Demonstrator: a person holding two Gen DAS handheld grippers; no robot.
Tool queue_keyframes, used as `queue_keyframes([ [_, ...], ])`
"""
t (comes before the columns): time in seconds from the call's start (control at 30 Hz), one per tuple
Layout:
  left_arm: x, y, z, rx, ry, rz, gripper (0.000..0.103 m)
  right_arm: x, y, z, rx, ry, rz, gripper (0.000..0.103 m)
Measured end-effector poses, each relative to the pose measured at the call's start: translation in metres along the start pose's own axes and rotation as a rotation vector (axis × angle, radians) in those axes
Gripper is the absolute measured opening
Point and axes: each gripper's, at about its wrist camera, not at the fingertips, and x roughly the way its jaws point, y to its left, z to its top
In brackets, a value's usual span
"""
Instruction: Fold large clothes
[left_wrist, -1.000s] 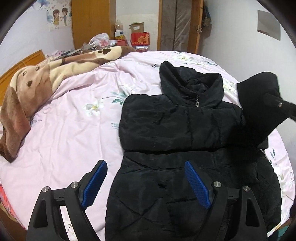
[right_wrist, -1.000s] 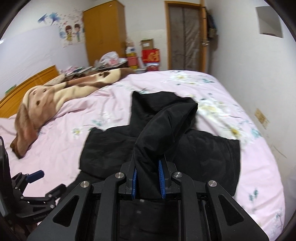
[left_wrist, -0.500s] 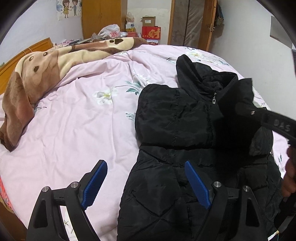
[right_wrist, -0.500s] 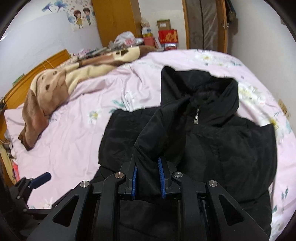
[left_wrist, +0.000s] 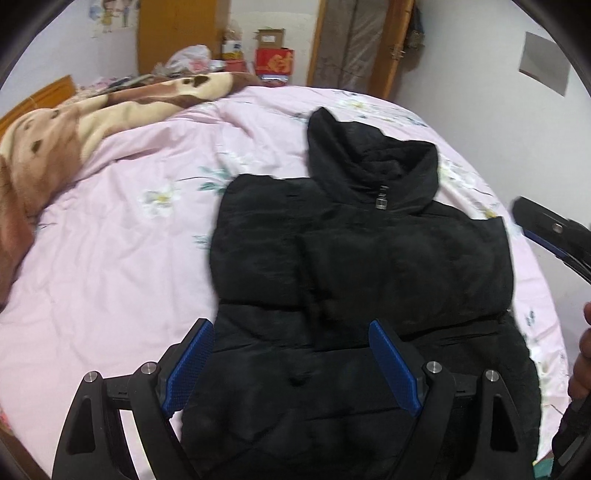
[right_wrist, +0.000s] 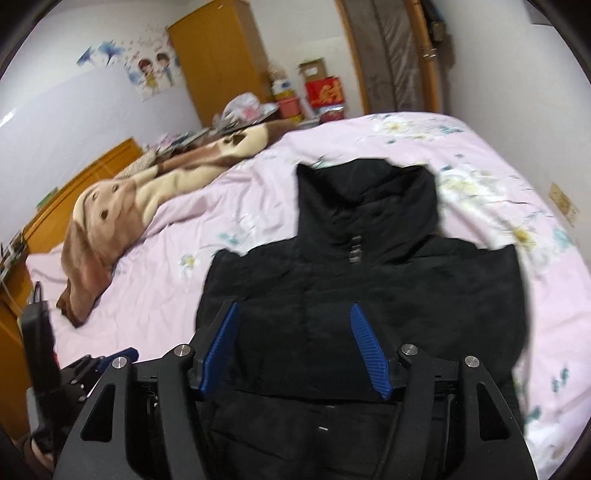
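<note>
Right hand-held gripper (right_wrist: 295, 347): jaws have just been opening, now spread, nothing pinched; sleeve it carried a second ago released. Black padded jacket (left_wrist: 362, 280) lies flat on pink floral bed (left_wrist: 110, 258), centre-right of frame, both sleeves now folded across chest, hood toward top. Left hand-held gripper (left_wrist: 291, 369) spread, empty, above hem. Judgement: sleeve stage done; next, hem fold toward collar.
</note>
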Motion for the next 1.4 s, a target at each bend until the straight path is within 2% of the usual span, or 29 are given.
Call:
queue_keyframes([
  [0.17, 0.035, -0.03, 0.016, 0.048, 0.042, 0.026, 0.086, -0.028, -0.046, -0.014, -0.01, -0.016, -0.152, 0.064],
  [0.37, 0.075, -0.044, 0.032, 0.068, 0.089, 0.09, 0.086, -0.027, -0.111, -0.029, 0.037, 0.024, -0.31, 0.065],
  [0.43, 0.088, -0.046, 0.034, 0.054, 0.103, 0.11, 0.085, -0.02, -0.127, -0.03, 0.051, 0.045, -0.334, 0.073],
  [0.53, 0.099, -0.053, 0.036, 0.064, 0.099, 0.111, 0.085, -0.004, -0.15, -0.033, 0.09, 0.076, -0.338, 0.074],
  [0.6, 0.106, -0.055, 0.036, 0.038, 0.118, 0.08, 0.073, 0.006, -0.162, -0.035, 0.108, 0.082, -0.348, 0.074],
  [0.63, 0.108, -0.055, 0.036, 0.033, 0.122, 0.105, 0.063, 0.013, -0.168, -0.035, 0.111, 0.096, -0.355, 0.074],
  [0.7, 0.111, -0.056, 0.036, 0.036, 0.115, 0.123, 0.058, 0.019, -0.177, -0.037, 0.119, 0.108, -0.368, 0.074],
  [0.73, 0.112, -0.057, 0.036, 0.034, 0.113, 0.124, 0.044, 0.026, -0.183, -0.037, 0.121, 0.122, -0.367, 0.074],
  [0.8, 0.114, -0.059, 0.038, 0.041, 0.112, 0.144, 0.027, 0.035, -0.191, -0.038, 0.123, 0.147, -0.37, 0.074],
  [0.83, 0.112, -0.061, 0.04, 0.048, 0.101, 0.153, 0.007, 0.039, -0.193, -0.039, 0.125, 0.157, -0.375, 0.074],
  [0.9, 0.107, -0.066, 0.045, 0.066, 0.067, 0.15, 0.004, 0.044, -0.197, -0.04, 0.123, 0.16, -0.378, 0.074],
  [1.0, 0.088, -0.076, 0.062, 0.096, -0.034, 0.152, 0.004, 0.039, -0.201, -0.041, 0.162, 0.126, -0.375, 0.074],
  [1.13, 0.073, -0.083, 0.099, 0.085, -0.138, 0.147, 0.003, 0.028, -0.208, -0.038, 0.199, 0.077, -0.382, 0.074],
  [1.23, 0.072, -0.078, 0.12, 0.068, -0.197, 0.19, 0.004, 0.019, -0.213, -0.033, 0.21, 0.049, -0.393, 0.074],
  [1.3, 0.083, -0.073, 0.123, 0.066, -0.184, 0.226, 0.004, 0.017, -0.215, -0.031, 0.207, 0.041, -0.402, 0.074],
  [1.4, 0.102, -0.068, 0.11, 0.091, -0.121, 0.232, 0.004, 0.017, -0.215, -0.027, 0.207, 0.03, -0.401, 0.074],
])
